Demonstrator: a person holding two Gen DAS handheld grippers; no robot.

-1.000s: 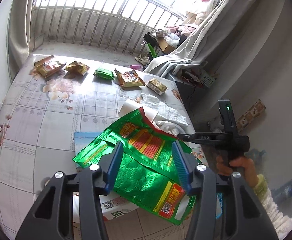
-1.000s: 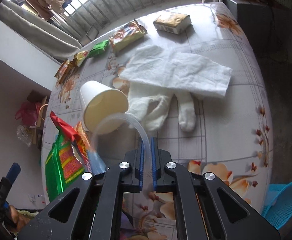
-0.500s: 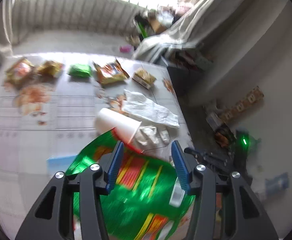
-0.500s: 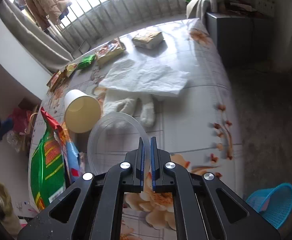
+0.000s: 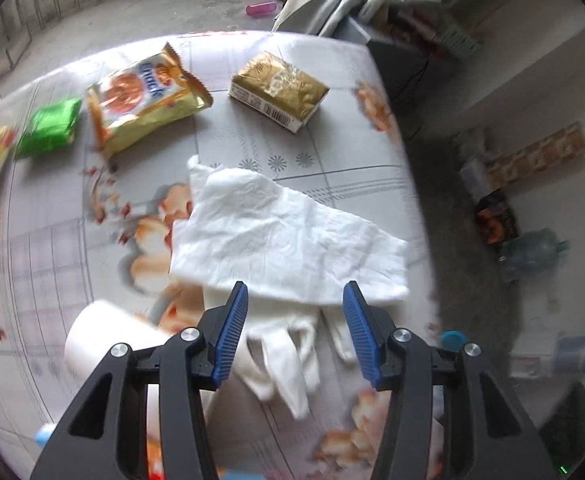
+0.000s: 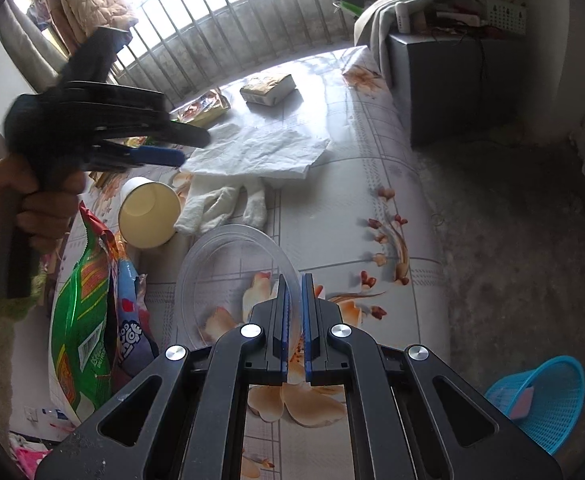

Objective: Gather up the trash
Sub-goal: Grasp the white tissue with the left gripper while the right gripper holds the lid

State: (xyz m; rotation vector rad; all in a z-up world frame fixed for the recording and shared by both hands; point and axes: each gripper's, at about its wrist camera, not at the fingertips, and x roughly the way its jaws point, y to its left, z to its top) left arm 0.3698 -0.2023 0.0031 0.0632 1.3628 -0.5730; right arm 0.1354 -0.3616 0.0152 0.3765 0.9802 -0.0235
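Note:
My left gripper (image 5: pixel 294 332) is open and empty, above a white paper napkin (image 5: pixel 280 240) and white gloves (image 5: pixel 288 360); it also shows in the right wrist view (image 6: pixel 164 148). A white paper cup (image 5: pixel 104 344) lies on its side to its left. My right gripper (image 6: pixel 294 300) is shut on the rim of a clear plastic lid (image 6: pixel 228 272), held above the table. The napkin (image 6: pixel 260 152), gloves (image 6: pixel 220 204), cup (image 6: pixel 148 216) and a green snack bag (image 6: pixel 84 320) lie beyond it.
A flowered tablecloth (image 6: pixel 372 184) covers the table. At its far side lie a gold box (image 5: pixel 278 90), a yellow snack bag (image 5: pixel 144 100) and a green packet (image 5: pixel 48 128). A blue basket (image 6: pixel 544 400) stands on the floor at right. A dark cabinet (image 6: pixel 452 80) stands beyond.
My left gripper has moved forward off the green bag to above the napkin and gloves. My right gripper has drawn back and up with the clear lid.

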